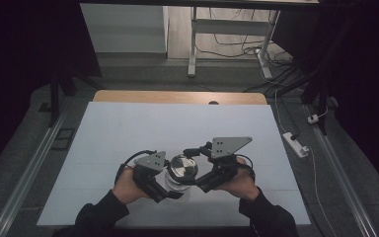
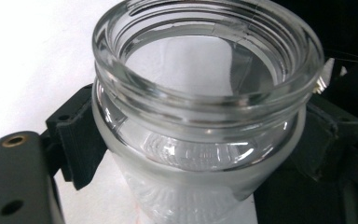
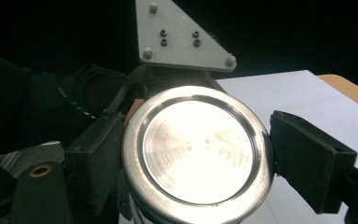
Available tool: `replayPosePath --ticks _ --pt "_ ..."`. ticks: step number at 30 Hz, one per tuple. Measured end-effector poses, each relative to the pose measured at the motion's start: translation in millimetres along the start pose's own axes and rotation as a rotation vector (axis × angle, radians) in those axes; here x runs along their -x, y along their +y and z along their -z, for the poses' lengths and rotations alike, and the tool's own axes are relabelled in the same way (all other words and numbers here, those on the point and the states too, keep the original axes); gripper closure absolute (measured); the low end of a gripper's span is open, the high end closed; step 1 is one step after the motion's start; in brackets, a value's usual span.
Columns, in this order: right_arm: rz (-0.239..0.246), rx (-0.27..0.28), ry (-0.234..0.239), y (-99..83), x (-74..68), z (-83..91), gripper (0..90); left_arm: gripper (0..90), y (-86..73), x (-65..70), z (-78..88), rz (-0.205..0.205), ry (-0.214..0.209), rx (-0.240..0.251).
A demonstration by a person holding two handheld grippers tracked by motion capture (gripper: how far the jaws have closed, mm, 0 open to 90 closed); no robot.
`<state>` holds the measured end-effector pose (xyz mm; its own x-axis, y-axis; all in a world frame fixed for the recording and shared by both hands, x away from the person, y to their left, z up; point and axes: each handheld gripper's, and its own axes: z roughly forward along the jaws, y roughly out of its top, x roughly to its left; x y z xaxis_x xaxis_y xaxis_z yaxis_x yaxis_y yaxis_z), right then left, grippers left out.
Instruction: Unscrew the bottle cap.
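While the jar is braced, its lid gets gripped.
The left gripper point(image 1: 173, 193) clamps the clear, threaded glass jar point(image 2: 200, 116) upright on the white table point(image 1: 128, 133), likely to steady it; the right gripper point(image 1: 193, 152) pinches the round, shiny metal lid point(image 3: 198, 151) just above the jar.

You hold a clear glass jar point(image 2: 200, 116) with a frosted, ribbed base; its silver metal lid point(image 3: 198, 154) shines above it; black jaws grip both.

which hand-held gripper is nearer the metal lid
Right. The right hand-held gripper is shut on the metal lid; the left hand-held gripper holds the glass jar just below it.
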<state>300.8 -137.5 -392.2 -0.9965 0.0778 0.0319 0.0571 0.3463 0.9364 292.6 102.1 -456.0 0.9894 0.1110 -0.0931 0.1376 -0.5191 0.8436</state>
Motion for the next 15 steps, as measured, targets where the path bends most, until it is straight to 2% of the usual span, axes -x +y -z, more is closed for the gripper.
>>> replayPosePath --ticks 15 --pt "-0.012 -0.006 -0.094 -1.3 5.3 7.4 19.8 16.0 -6.2 -8.4 8.6 0.058 0.115 -0.004"
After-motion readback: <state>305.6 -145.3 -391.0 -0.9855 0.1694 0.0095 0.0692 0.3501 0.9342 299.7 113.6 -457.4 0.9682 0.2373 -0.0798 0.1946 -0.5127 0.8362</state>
